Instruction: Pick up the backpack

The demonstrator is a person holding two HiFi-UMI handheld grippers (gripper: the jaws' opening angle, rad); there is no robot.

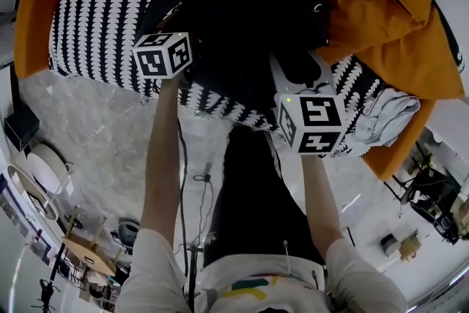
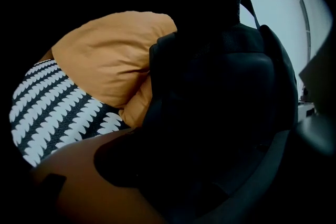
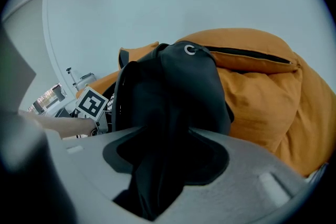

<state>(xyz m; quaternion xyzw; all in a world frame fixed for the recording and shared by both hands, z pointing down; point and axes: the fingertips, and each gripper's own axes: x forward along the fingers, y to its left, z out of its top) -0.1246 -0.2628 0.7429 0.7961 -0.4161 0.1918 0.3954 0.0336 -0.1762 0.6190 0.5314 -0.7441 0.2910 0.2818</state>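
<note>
A black backpack (image 1: pixel 249 18) lies on a bed between orange bedding and a black-and-white patterned cover. My left gripper (image 1: pixel 183 73) reaches into its left side; in the left gripper view the backpack (image 2: pixel 220 86) fills the space ahead of and between the widely parted jaws, so the left gripper (image 2: pixel 173 181) is open. My right gripper (image 1: pixel 289 73) is at the bag's near right side. In the right gripper view a fold of the backpack (image 3: pixel 178 92) runs through the gap of the right gripper (image 3: pixel 168 165), with dark space on both sides of it.
An orange duvet (image 1: pixel 366 4) is heaped behind and right of the bag. The patterned cover (image 1: pixel 95 18) spreads to the left. A pale grey cloth (image 1: pixel 388 113) hangs at the bed's right corner. Marbled floor (image 1: pixel 95 128) lies below, with clutter along its edges.
</note>
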